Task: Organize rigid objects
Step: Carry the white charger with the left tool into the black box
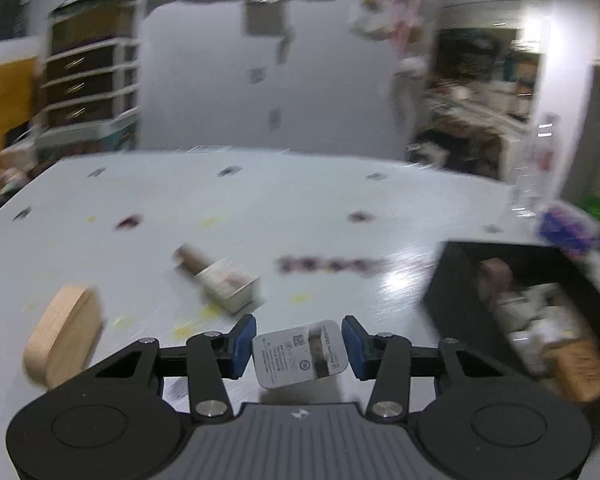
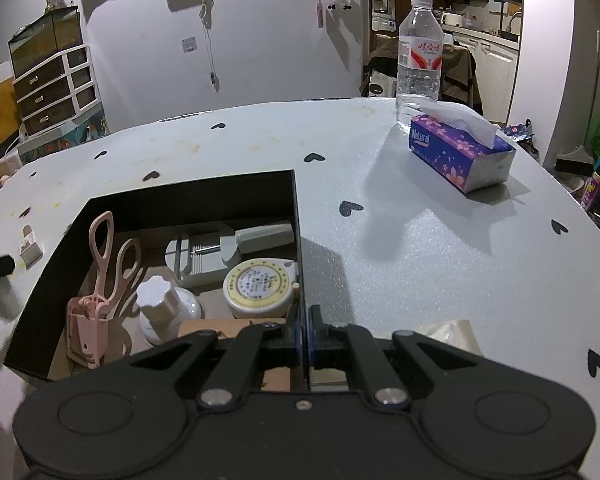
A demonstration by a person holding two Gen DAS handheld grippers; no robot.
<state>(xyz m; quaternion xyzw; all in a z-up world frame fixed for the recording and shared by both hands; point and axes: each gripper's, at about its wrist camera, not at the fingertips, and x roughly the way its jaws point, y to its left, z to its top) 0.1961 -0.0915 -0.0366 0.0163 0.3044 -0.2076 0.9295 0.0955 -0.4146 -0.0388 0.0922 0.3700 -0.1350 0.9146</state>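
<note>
In the left wrist view my left gripper holds a white printed charger block between its blue pads, low over the table. A wooden oval piece stands to its left and a small brown-capped boxed bottle lies just ahead. The black box sits to the right. In the right wrist view my right gripper is shut on the right wall of the black box. Inside lie a pink eyelash curler, a round tape measure and a white bottle.
A purple tissue pack and a water bottle stand at the table's far right. A crumpled tissue lies beside my right gripper. The white table carries black heart marks. Drawers and clutter stand beyond its edges.
</note>
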